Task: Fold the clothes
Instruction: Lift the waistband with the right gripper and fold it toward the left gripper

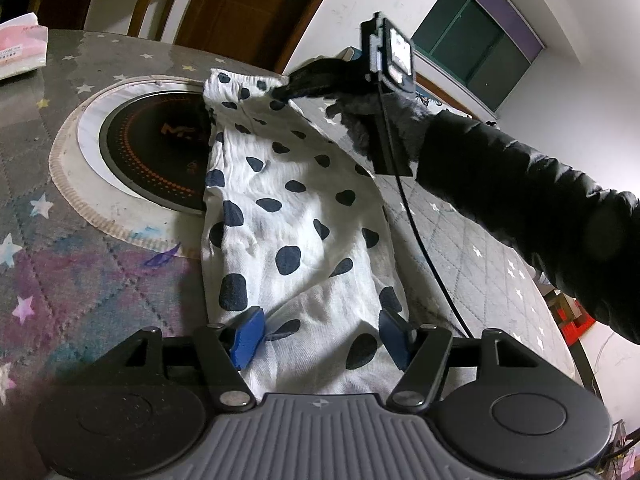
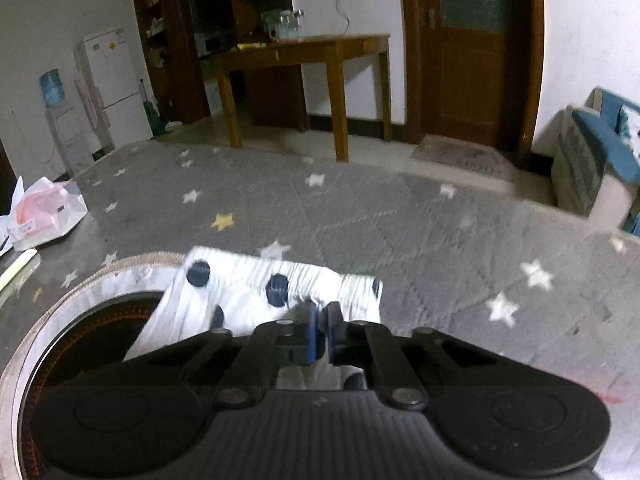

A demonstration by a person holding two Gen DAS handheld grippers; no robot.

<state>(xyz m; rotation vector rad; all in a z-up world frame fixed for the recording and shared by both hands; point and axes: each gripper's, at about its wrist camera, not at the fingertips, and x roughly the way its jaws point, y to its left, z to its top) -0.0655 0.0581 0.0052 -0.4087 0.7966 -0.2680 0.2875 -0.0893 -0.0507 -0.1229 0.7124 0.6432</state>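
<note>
Spotted garment between spread left gripper fingers

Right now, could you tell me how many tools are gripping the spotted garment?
1: the right tool is shut on the spotted garment at its far corner. The left tool is open over the near end.

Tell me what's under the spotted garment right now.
The spotted garment lies across the star-print table cover and overlaps the right edge of the round black cooktop and its white ring. Whatever else lies beneath the cloth is hidden.
</note>
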